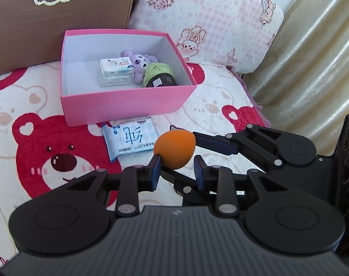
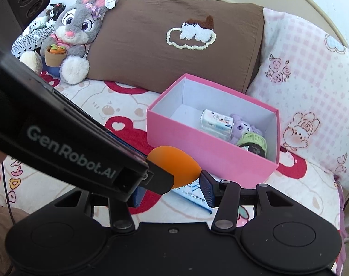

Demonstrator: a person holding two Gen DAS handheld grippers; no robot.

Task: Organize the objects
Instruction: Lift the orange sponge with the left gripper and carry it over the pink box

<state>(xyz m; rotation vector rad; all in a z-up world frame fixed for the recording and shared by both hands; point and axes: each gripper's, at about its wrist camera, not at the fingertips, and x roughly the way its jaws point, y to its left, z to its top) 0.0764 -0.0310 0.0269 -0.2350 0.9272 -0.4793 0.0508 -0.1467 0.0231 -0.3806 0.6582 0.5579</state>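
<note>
An orange egg-shaped sponge (image 1: 175, 149) is held above the bed blanket in front of a pink box (image 1: 128, 108). My right gripper (image 1: 174, 147) is shut on the sponge, one finger on its far side (image 1: 209, 143). My left gripper (image 1: 177, 169) is open, its left pad touching the sponge from below. In the right wrist view the sponge (image 2: 174, 166) sits between my right gripper's fingers (image 2: 174, 181), with the left gripper's body crossing in front. The box (image 2: 197, 151) holds tissue packs (image 1: 115, 69), a purple plush (image 1: 141, 63) and green yarn (image 1: 158, 73).
A wet-wipes pack (image 1: 130, 139) lies on the bear-print blanket just in front of the box. A brown pillow (image 2: 174, 41) and a pink pillow (image 2: 308, 92) stand behind the box. A grey rabbit plush (image 2: 75, 30) sits at the far left.
</note>
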